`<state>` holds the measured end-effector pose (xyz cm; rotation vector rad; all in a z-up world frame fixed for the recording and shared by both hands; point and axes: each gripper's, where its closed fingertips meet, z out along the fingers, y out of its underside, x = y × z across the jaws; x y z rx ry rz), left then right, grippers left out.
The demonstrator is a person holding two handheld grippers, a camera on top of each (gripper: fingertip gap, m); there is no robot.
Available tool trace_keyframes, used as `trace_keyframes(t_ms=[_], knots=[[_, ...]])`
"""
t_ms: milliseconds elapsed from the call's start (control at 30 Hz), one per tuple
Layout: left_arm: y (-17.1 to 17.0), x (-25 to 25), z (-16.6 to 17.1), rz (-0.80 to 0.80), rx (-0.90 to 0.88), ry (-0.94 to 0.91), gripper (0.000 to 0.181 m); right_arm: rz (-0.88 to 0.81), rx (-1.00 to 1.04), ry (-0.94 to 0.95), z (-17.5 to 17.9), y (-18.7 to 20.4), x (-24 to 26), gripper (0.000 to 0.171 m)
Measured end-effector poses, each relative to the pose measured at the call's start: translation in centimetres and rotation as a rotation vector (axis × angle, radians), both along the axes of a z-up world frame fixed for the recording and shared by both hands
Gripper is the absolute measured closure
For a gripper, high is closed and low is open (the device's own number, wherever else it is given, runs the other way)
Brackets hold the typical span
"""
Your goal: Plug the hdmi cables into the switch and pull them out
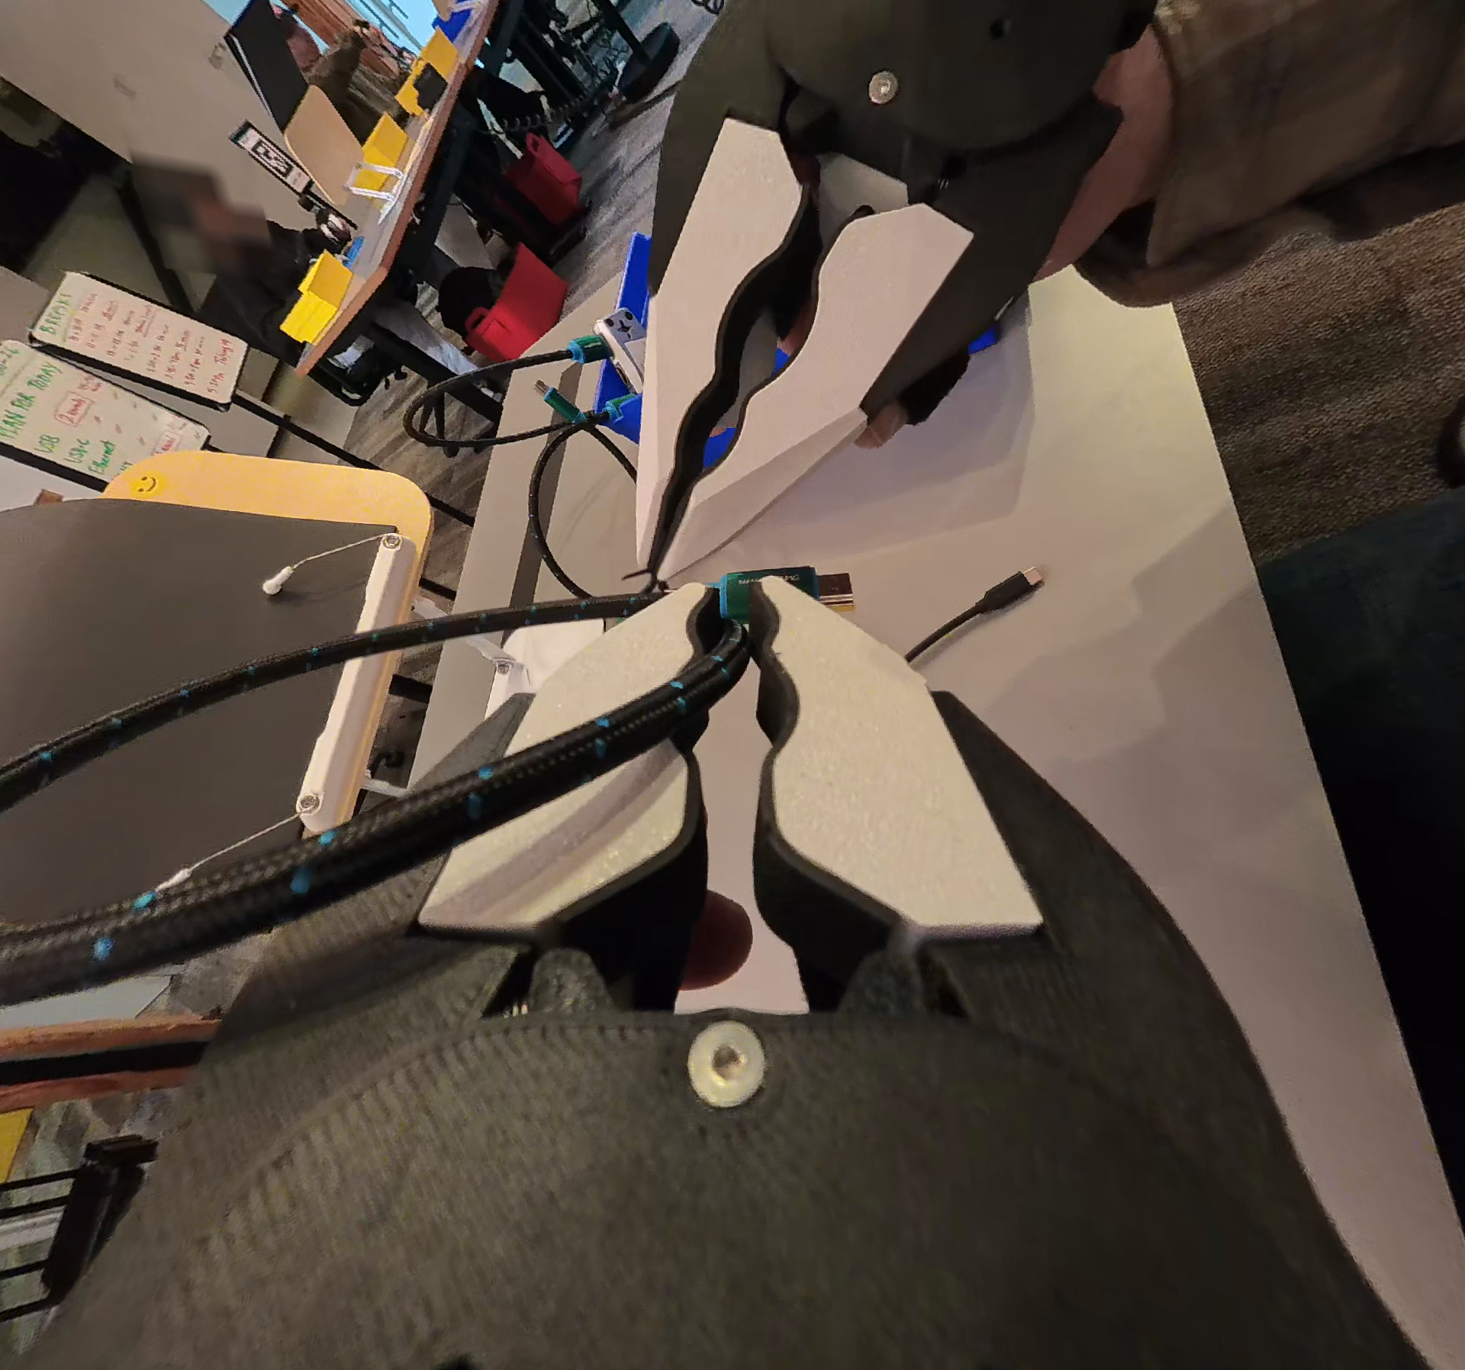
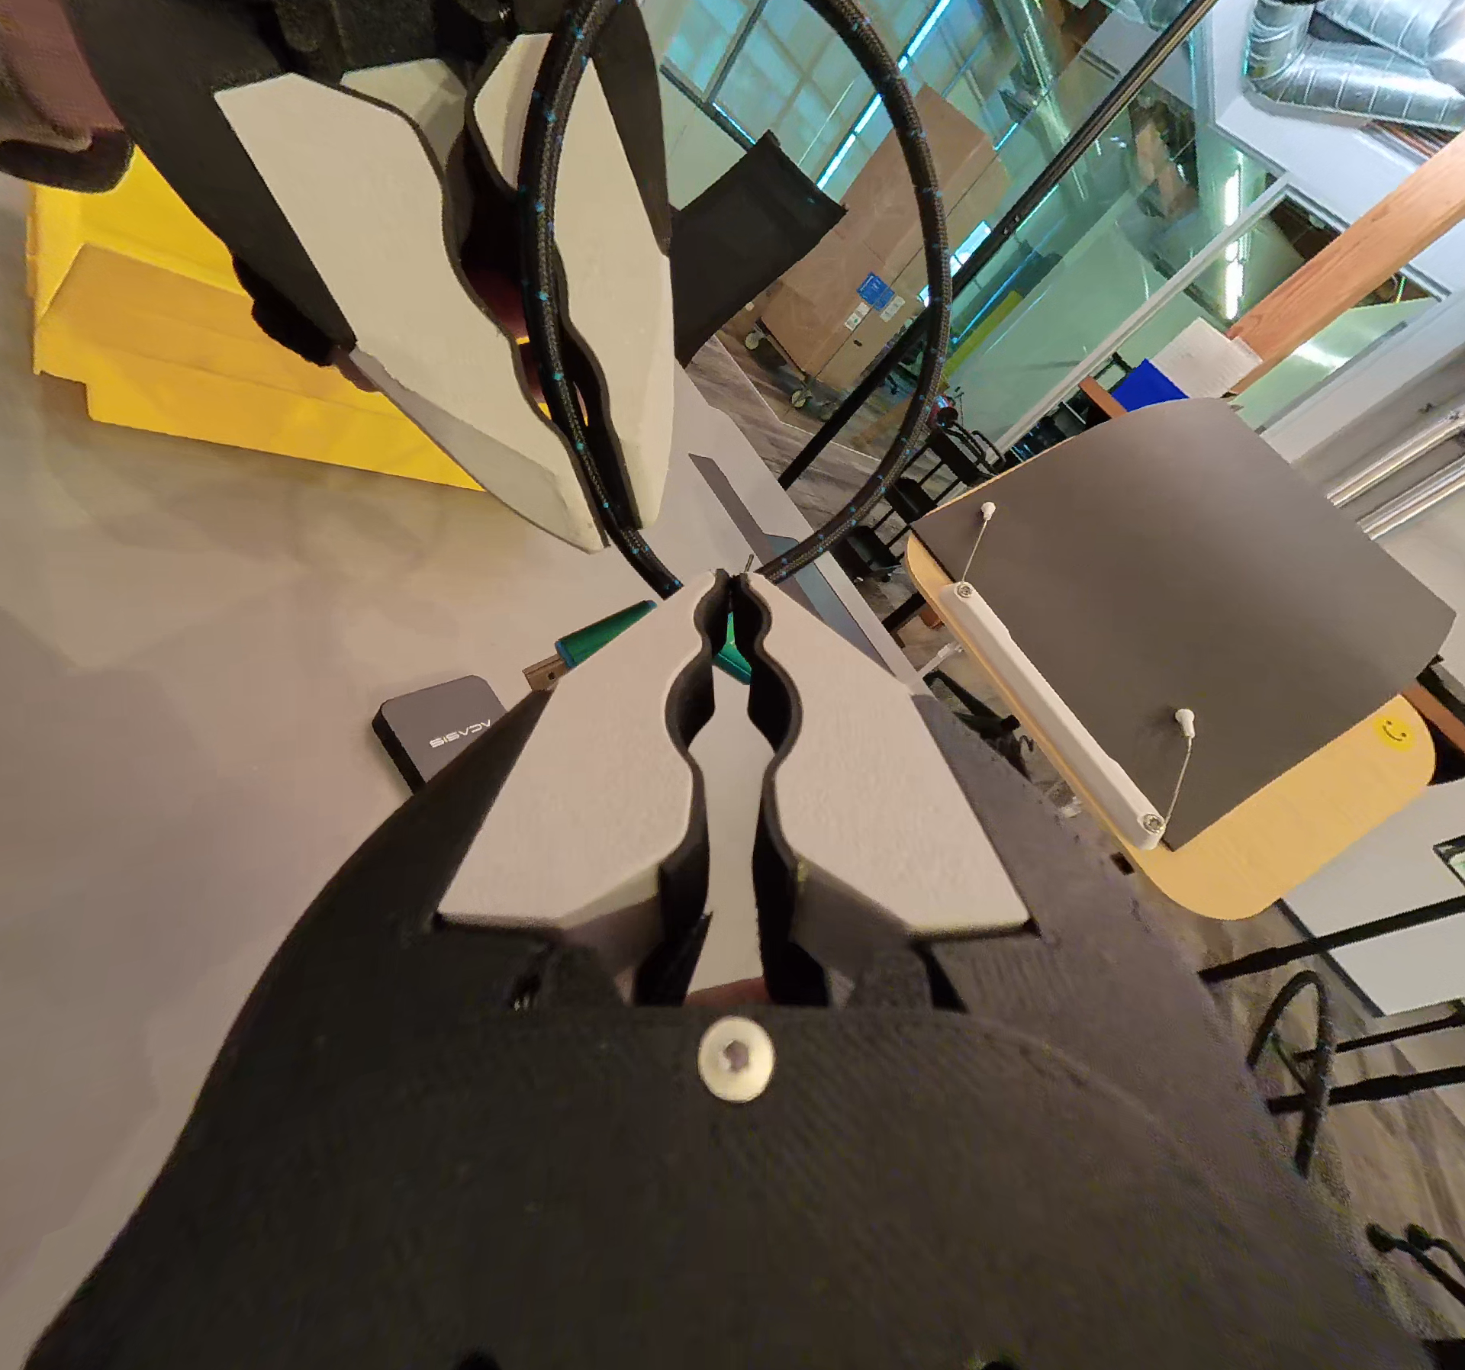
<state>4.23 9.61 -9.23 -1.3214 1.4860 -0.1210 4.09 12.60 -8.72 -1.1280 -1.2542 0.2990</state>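
Note:
My left gripper (image 1: 733, 607) is shut on a black braided HDMI cable (image 1: 555, 761), just behind its teal plug (image 1: 781, 585). The plug's metal end (image 1: 834, 591) points right, above the white table (image 1: 1110, 777). My right gripper (image 2: 733, 583) is shut; a thin black tie (image 2: 749, 563) sticks out from between its tips, right beside the cable. The left wrist view shows that gripper (image 1: 659, 577) coming down from above onto the tie (image 1: 642, 579). In the right wrist view the plug (image 2: 602, 634) hangs over a dark grey switch box (image 2: 440, 722), and the cable (image 2: 935, 246) loops upward.
Two more teal-plugged cables (image 1: 587, 349) lead to a blue holder (image 1: 614, 381) at the table's far edge. A thin black USB-C cable (image 1: 983, 607) lies on the table. Yellow bins (image 2: 198, 349) sit behind the left gripper. A chair with a dark panel (image 2: 1189, 619) stands beside the table.

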Motion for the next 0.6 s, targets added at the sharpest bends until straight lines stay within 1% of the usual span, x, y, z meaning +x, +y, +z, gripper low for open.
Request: trace_keyframes(t_ms=[300, 600], knots=[[0.7, -0.4, 0.1, 0.017, -0.022, -0.041, 0.173, -0.002, -0.066, 0.065, 0.2, 0.6, 0.2, 0.171], [1.3, -1.1, -0.8, 0.021, -0.111, -0.064, 0.161, -0.009, -0.093, 0.106, 0.4, 1.0, 0.4, 0.171]])
